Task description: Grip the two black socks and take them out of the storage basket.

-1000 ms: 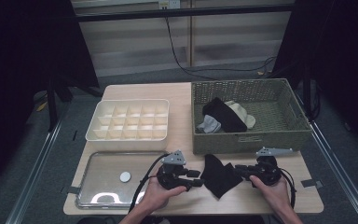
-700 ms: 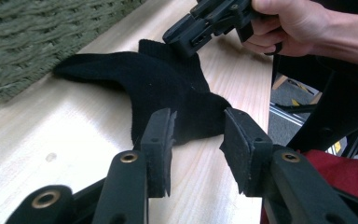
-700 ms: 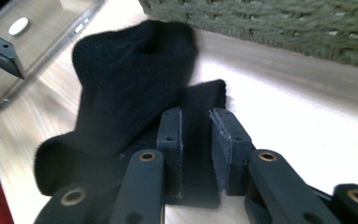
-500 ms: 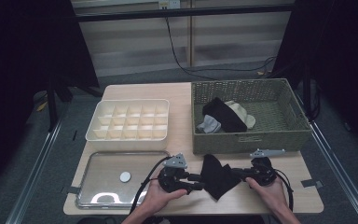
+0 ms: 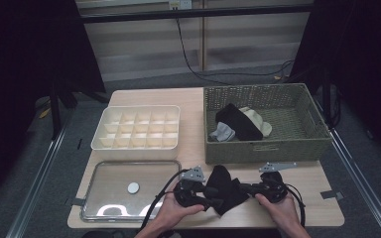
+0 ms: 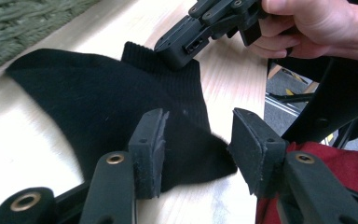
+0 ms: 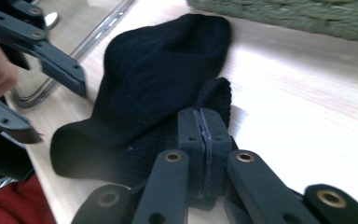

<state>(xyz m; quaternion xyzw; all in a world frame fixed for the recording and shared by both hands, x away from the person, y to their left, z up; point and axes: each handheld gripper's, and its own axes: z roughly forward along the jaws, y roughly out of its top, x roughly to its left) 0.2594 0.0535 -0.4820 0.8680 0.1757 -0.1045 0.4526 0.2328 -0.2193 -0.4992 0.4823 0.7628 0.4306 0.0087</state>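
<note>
At far left I see the tray (image 5: pixel 99 171) with a small disc (image 5: pixel 133 187) on it, and behind it the divided box (image 5: pixel 137 128). My left tongs (image 6: pixel 198 140) stand released, their jaws just opening, straddling one end of the black sock (image 5: pixel 222 189) without pressing it. The sock lies flat on the tabletop (image 5: pixel 307 198), just in front of the basket (image 5: pixel 265 148). My right tongs (image 7: pixel 204 135) have just closed and are clenched on the sock's ribbed cuff.
</note>
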